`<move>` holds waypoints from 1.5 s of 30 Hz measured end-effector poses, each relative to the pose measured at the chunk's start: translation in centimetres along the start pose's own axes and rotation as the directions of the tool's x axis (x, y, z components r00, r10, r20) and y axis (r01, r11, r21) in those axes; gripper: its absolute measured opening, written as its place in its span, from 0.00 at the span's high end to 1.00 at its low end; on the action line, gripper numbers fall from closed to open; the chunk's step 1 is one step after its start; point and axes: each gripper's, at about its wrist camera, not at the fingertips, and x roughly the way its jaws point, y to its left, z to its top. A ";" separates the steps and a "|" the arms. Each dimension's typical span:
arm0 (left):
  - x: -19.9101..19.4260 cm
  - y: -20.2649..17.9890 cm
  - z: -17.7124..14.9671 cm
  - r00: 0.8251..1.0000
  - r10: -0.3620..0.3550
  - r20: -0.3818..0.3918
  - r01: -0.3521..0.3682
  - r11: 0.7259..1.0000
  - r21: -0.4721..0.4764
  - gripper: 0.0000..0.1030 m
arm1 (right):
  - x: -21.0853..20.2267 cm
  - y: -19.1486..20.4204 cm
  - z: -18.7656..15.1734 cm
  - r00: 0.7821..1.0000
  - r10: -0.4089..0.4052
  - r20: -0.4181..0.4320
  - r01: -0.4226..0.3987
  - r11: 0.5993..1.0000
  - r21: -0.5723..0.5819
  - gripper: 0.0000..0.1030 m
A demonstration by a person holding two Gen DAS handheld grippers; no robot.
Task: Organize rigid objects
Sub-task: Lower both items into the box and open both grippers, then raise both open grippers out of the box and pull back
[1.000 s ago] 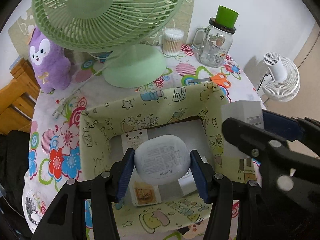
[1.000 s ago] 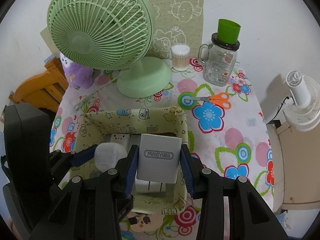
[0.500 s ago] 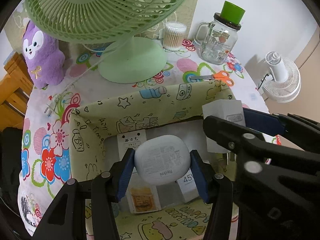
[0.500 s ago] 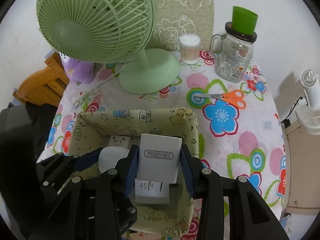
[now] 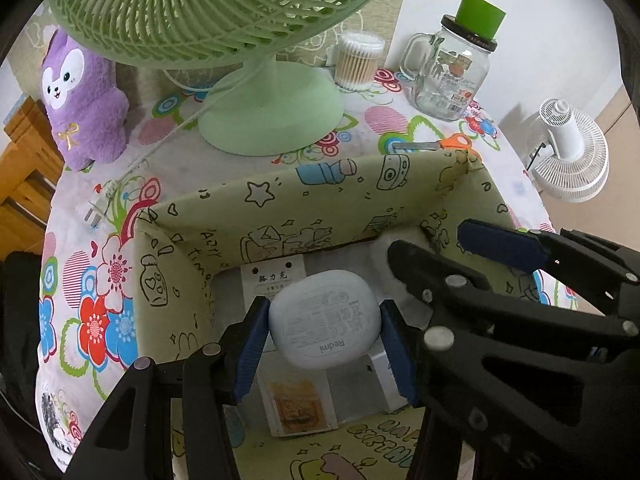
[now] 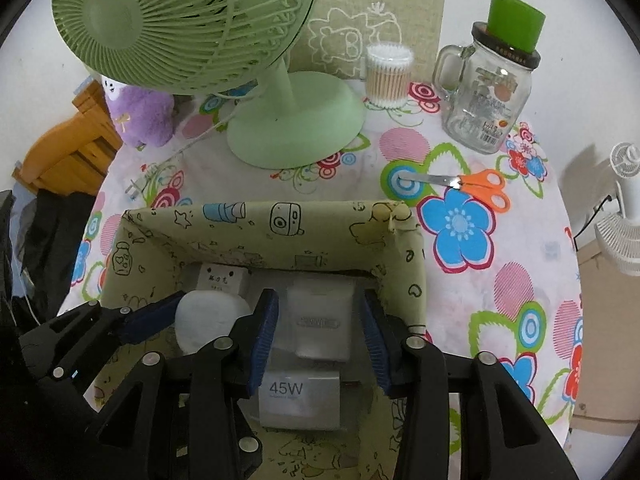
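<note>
Charger [image 6: 320, 322] is released into the box [image 6: 280, 236] as right gripper [image 6: 320, 334] jaws open; left gripper [image 5: 324, 334] is kept clamped on the earbud case [image 5: 324, 318].

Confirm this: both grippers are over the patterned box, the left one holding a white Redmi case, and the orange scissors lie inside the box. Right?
Not quite. The orange scissors lie on the tablecloth beyond the patterned box, as the right wrist view shows. The left gripper does hold the Redmi case.

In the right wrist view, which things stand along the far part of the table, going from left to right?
Purple plush toy → green fan → cotton swab container → glass jar with green lid. The orange scissors lie nearer, in front of the jar.
</note>
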 end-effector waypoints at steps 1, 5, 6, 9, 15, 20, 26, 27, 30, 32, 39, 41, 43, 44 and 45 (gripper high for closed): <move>-0.1 0.1 0.0 1.000 -0.006 0.001 0.006 1.000 -0.003 0.45 | -0.1 0.0 0.0 1.000 0.014 -0.005 -0.014 1.000 0.008 0.45; -0.4 0.2 0.2 1.000 -0.020 0.004 0.020 1.000 -0.010 0.45 | -2.2 0.1 -0.3 1.000 -0.005 0.024 0.005 1.000 0.013 0.36; -0.4 0.3 0.3 1.000 -0.023 0.005 0.023 1.000 -0.013 0.45 | -2.8 0.1 -0.5 0.999 -0.022 0.042 0.022 1.000 0.008 0.33; -0.3 0.1 0.5 1.000 -0.023 0.006 0.023 1.000 -0.008 0.45 | -4.4 -0.1 -1.0 0.996 -0.062 0.071 0.062 0.998 0.000 0.26; 0.4 -1.5 0.7 0.999 -0.039 -0.002 0.039 0.999 0.030 0.44 | -5.0 -2.0 -1.8 0.991 -0.102 0.084 0.099 0.994 0.038 0.20; 1.6 -2.5 0.8 1.000 -0.028 -0.014 0.029 0.998 0.061 0.44 | -4.2 -3.5 -2.6 0.994 -0.093 0.055 0.088 0.992 0.092 0.20; 2.8 -3.0 0.9 0.999 -0.022 -0.038 0.025 0.996 0.082 0.44 | -3.0 -4.7 -3.0 0.997 -0.076 0.027 0.072 0.989 0.128 0.20; 2.7 -3.0 0.9 0.999 -0.018 -0.029 0.021 0.997 0.080 0.41 | -2.9 -4.8 -3.0 0.997 -0.071 0.024 0.068 0.989 0.131 0.20; 2.5 -3.0 0.8 1.000 -0.018 -0.024 0.020 0.997 0.075 0.24 | -2.9 -4.8 -3.0 0.998 -0.058 0.026 0.054 0.990 0.132 0.20; 2.0 -2.9 0.7 1.000 -0.006 -0.007 0.007 0.997 0.072 0.20 | -3.0 -4.6 -2.9 0.998 -0.051 0.031 0.047 0.991 0.129 0.20; -0.3 -2.1 0.0 1.000 0.009 0.015 -0.010 0.998 0.063 0.14 | -4.0 -3.9 -3.1 0.998 -0.045 0.038 0.040 0.993 0.114 0.20; -1.1 -1.9 -0.4 1.000 0.009 0.020 -0.010 0.998 0.060 0.13 | -4.4 -3.6 -3.4 0.998 -0.046 0.042 0.041 0.993 0.107 0.20; -1.8 -1.7 -0.8 1.000 0.011 0.019 -0.012 0.999 0.053 0.13 | -4.8 -3.3 -3.6 0.998 -0.046 0.044 0.041 0.994 0.101 0.20; -2.1 -1.6 -1.0 1.000 0.008 0.020 -0.009 0.999 0.052 0.13 | -5.0 -3.0 -3.8 0.998 -0.046 0.044 0.041 0.994 0.098 0.20; -2.5 -1.6 -1.2 1.000 0.007 0.024 -0.009 0.999 0.048 0.13 | -5.2 -2.9 -3.9 0.998 -0.046 0.046 0.041 0.994 0.097 0.20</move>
